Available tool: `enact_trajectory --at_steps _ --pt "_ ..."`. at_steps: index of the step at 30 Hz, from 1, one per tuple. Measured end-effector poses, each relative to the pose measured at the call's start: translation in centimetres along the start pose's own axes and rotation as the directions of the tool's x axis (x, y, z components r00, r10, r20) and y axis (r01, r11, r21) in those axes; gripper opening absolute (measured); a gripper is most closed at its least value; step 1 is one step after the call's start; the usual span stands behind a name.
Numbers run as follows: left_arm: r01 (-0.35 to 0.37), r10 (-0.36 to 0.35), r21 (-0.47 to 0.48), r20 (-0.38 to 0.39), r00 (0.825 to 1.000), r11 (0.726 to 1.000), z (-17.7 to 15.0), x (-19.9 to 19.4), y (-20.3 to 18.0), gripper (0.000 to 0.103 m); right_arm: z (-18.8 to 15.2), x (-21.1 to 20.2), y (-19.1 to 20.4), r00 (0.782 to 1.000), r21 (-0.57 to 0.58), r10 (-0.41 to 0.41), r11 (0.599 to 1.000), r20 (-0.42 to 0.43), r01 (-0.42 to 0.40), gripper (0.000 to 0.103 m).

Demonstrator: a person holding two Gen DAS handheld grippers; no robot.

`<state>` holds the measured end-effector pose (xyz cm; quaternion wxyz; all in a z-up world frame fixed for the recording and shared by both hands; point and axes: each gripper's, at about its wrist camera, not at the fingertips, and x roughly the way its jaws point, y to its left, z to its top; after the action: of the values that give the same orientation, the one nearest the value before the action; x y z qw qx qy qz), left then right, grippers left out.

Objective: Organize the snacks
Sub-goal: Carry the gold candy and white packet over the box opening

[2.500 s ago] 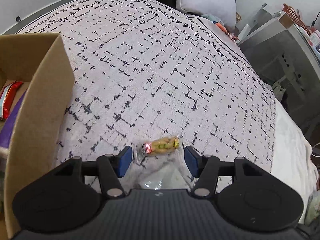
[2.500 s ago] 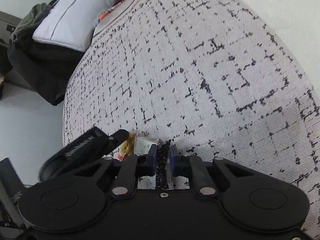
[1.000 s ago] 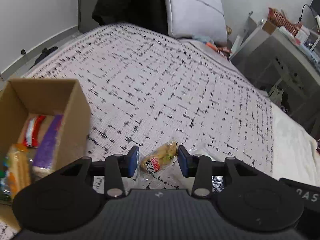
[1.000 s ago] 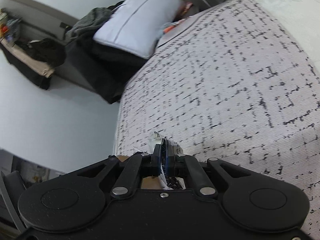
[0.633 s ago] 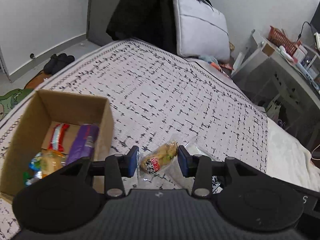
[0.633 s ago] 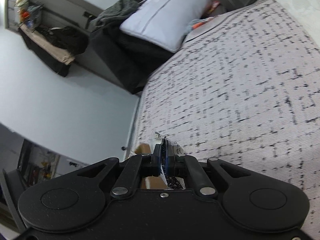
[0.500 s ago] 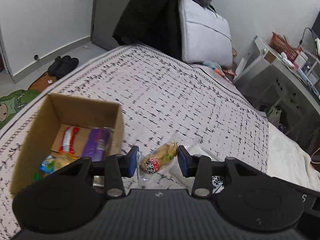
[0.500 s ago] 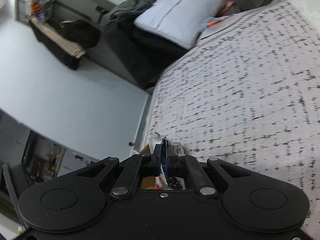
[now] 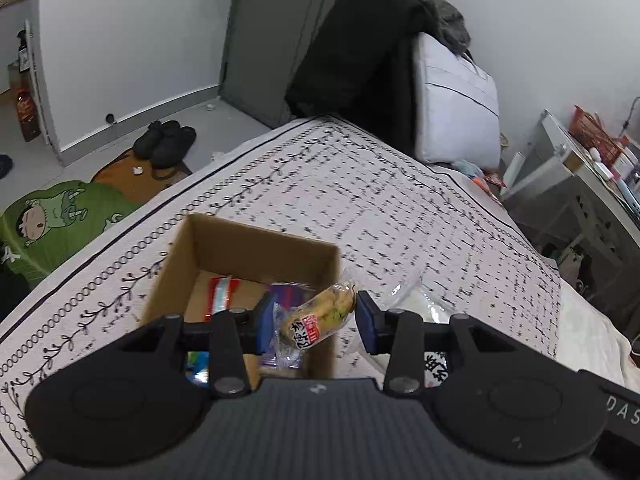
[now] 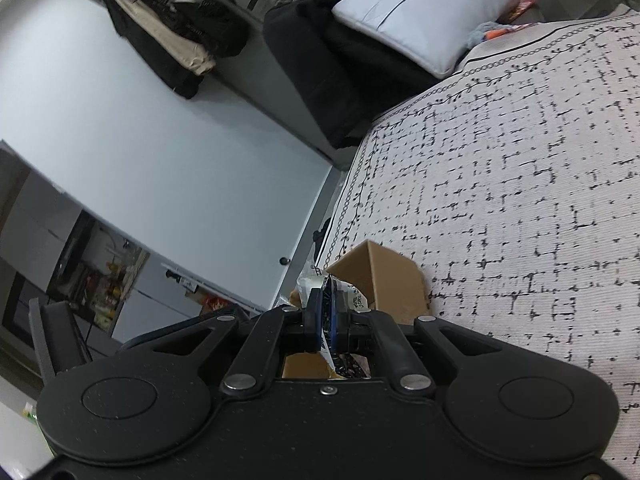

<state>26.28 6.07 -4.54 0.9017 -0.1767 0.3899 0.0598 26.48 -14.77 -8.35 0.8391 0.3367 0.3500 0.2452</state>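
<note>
A clear-wrapped yellow snack [image 9: 320, 316] with a red label hangs above the box, my left gripper [image 9: 315, 320] shut on it. The open cardboard box [image 9: 256, 248] stands on the patterned bedspread [image 9: 400, 208], right below the fingers. In it lie a red-and-white packet [image 9: 218, 292], a purple packet [image 9: 288, 292] and a blue-green one [image 9: 198, 364]. My right gripper [image 10: 327, 314] is shut on a thin white-and-dark packet [image 10: 354, 300], close to a corner of the box [image 10: 384, 276]. Its body shows at the lower right of the left wrist view.
A grey pillow [image 9: 452, 100] and dark clothing [image 9: 360, 52] lie at the head of the bed. Black shoes [image 9: 166, 142] and a green cartoon mat [image 9: 60, 216] are on the floor left of the bed. A white desk [image 9: 580, 184] stands to the right.
Both grippers have risen and travelled toward the box with their snacks held. The box has come from the left edge of the left wrist view to right under the left fingers.
</note>
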Motion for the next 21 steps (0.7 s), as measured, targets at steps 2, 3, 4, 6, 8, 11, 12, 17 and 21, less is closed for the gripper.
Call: enact_trajectory --at_steps 2,3,4,6,8,11,12,17,21 --pt "-0.004 0.003 -0.013 -0.003 1.0 1.0 0.1 0.1 0.9 0.041 -0.3 0.5 0.3 1.0 -0.013 -0.002 1.0 -0.008 0.002 0.004" --pt "-0.005 0.005 -0.019 -0.006 1.0 1.0 0.1 0.2 1.4 0.041 -0.5 0.8 0.5 1.0 -0.019 -0.004 1.0 -0.013 0.004 0.004" --pt "-0.005 0.005 -0.024 -0.007 1.0 1.0 0.2 0.2 1.7 0.041 -0.6 1.0 0.6 1.0 -0.023 -0.006 1.0 -0.017 0.006 0.004" --pt "-0.007 0.007 -0.036 -0.011 1.0 0.999 0.3 0.4 2.5 0.041 -0.8 1.4 0.8 1.0 -0.031 -0.01 0.999 -0.024 0.01 0.004" --pt "-0.009 0.008 -0.046 -0.015 1.0 0.999 0.3 0.7 3.2 0.041 -1.0 1.9 0.9 0.999 -0.034 -0.017 0.999 -0.032 0.016 0.004" --pt "-0.012 0.011 -0.062 -0.024 1.0 0.998 0.5 1.4 4.2 0.041 -1.2 2.5 1.1 0.999 -0.041 -0.024 0.999 -0.038 0.022 0.004" --pt "-0.013 0.011 -0.067 -0.027 1.0 0.998 0.6 1.6 4.6 0.041 -1.2 2.7 1.2 0.999 -0.044 -0.026 0.999 -0.039 0.025 0.004" --pt "-0.022 0.018 -0.088 -0.046 0.999 0.996 0.7 2.8 6.0 0.041 -1.1 3.7 1.3 0.999 -0.045 -0.038 0.998 -0.038 0.036 0.004" --pt "-0.028 0.021 -0.096 -0.068 0.997 0.995 0.8 3.8 6.6 0.042 -1.0 4.3 1.2 0.998 -0.043 -0.051 0.998 -0.039 0.049 0.004"
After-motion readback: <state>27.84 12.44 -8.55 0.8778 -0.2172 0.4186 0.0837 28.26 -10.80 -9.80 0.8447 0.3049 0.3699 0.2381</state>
